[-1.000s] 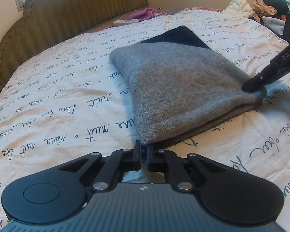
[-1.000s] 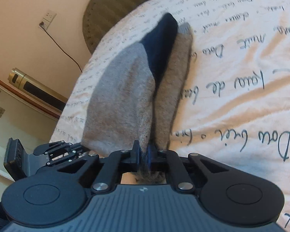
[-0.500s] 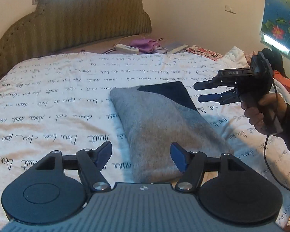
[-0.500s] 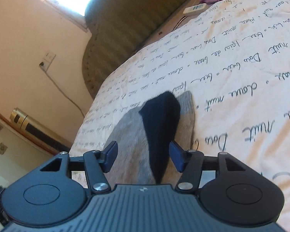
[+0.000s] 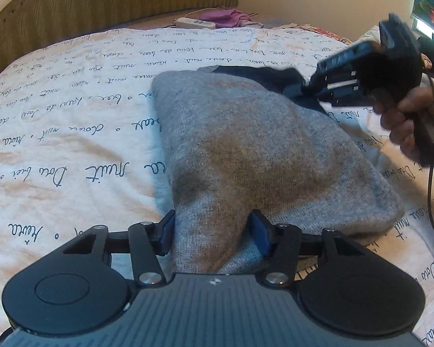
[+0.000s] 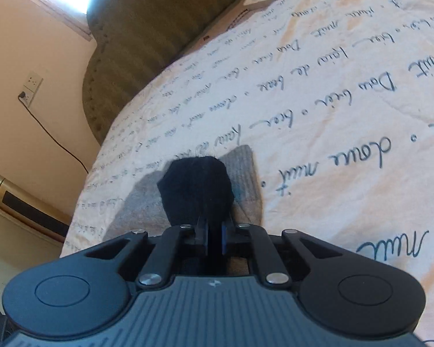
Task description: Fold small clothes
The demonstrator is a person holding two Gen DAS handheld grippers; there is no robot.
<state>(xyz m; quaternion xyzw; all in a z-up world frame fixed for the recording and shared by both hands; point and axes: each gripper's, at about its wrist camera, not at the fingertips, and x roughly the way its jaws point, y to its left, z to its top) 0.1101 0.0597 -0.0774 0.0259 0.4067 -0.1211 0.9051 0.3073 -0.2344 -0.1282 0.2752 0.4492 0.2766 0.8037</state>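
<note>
Now my left claw [image 5: 212,232] straddles the grey garment's [image 5: 254,144] near corner, spread wide; my right claw [image 6: 215,238] pinches its dark part [image 6: 196,190] on the bed [image 5: 72,133].

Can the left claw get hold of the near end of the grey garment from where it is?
Probably yes. The left claw is open, with the near end of the grey garment bunched between its blue pads and nothing in the way. The right claw is shut on the dark far end.
</note>
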